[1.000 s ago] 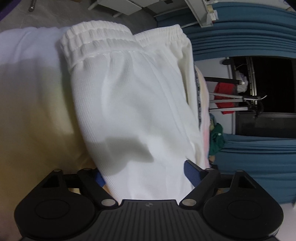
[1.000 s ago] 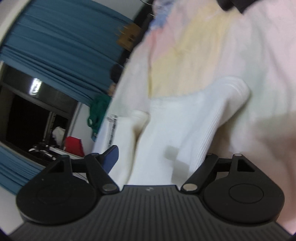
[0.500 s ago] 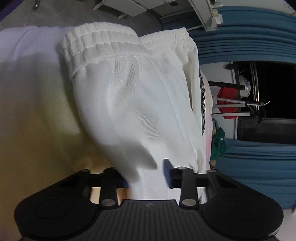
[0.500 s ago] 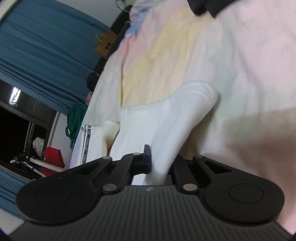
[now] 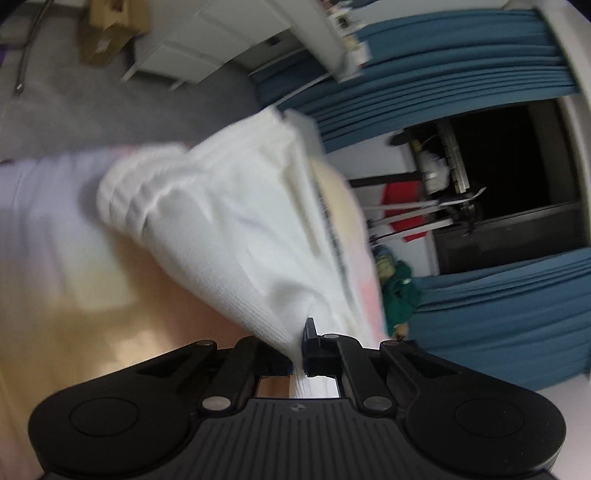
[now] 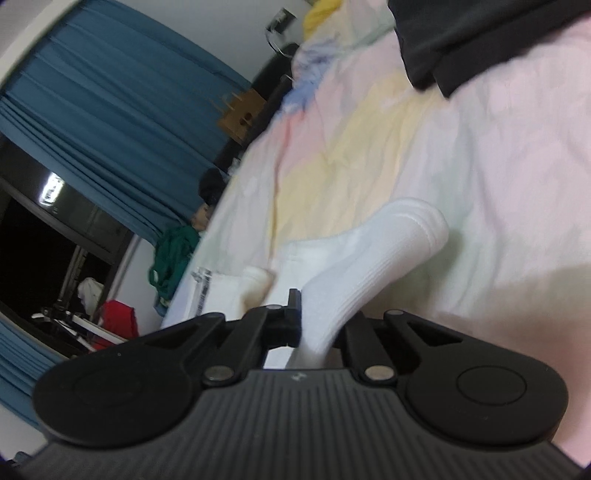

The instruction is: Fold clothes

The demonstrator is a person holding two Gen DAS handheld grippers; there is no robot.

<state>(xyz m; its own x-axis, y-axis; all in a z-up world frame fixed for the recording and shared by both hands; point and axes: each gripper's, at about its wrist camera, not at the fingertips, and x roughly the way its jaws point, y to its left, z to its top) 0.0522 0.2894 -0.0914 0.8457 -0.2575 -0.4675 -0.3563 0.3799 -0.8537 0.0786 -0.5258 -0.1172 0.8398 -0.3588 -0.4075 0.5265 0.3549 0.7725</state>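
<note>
White ribbed trousers (image 5: 236, 236) with an elastic waistband lie on a pastel bedsheet (image 5: 66, 295). My left gripper (image 5: 297, 354) is shut on the white cloth near its lower edge and lifts it; the view is blurred. In the right wrist view, my right gripper (image 6: 314, 332) is shut on a ribbed cuff end of the white trousers (image 6: 373, 258), raised off the bedsheet (image 6: 498, 177). A side stripe with lettering (image 6: 201, 291) shows on the flat part behind.
A dark garment (image 6: 461, 40) lies on the bed at the top right. Blue curtains (image 5: 461, 66), a dark window, a red cloth (image 5: 402, 206) on a rack and green clothing (image 5: 400, 291) stand past the bed's edge. A white cabinet (image 5: 207, 40) and cardboard box (image 5: 107, 29) stand on grey floor.
Both grippers closed from open onto the white trousers. They have since lifted the cloth, and the left view has swung and blurred with the motion.
</note>
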